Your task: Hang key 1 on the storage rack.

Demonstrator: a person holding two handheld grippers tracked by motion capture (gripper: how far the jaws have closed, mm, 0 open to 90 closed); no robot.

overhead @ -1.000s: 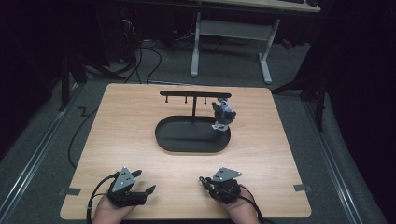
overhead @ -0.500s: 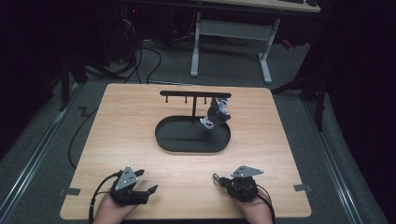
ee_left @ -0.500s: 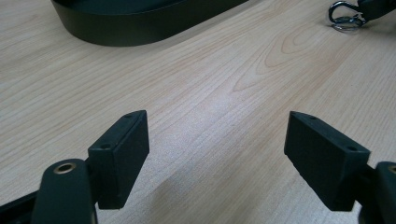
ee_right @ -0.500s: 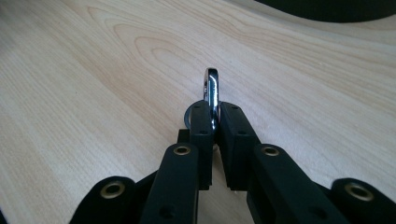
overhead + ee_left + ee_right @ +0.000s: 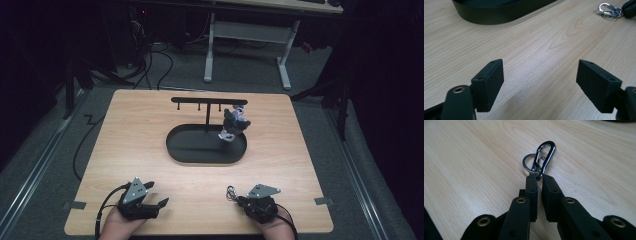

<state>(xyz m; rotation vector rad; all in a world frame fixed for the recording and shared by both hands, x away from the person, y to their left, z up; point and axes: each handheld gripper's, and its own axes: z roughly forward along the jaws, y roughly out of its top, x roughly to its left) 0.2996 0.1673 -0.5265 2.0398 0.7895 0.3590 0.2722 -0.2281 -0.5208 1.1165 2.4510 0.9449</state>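
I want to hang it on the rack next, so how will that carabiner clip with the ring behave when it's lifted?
The carabiner clip looks like rigid polished metal, so probably stiff but slippery. The right gripper pinches just its lower end, so it may swivel. The ring hangs loosely linked and will likely dangle.

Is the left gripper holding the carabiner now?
No, the left gripper is open with bare table between its jaws, while the carabiner sits in the right gripper.
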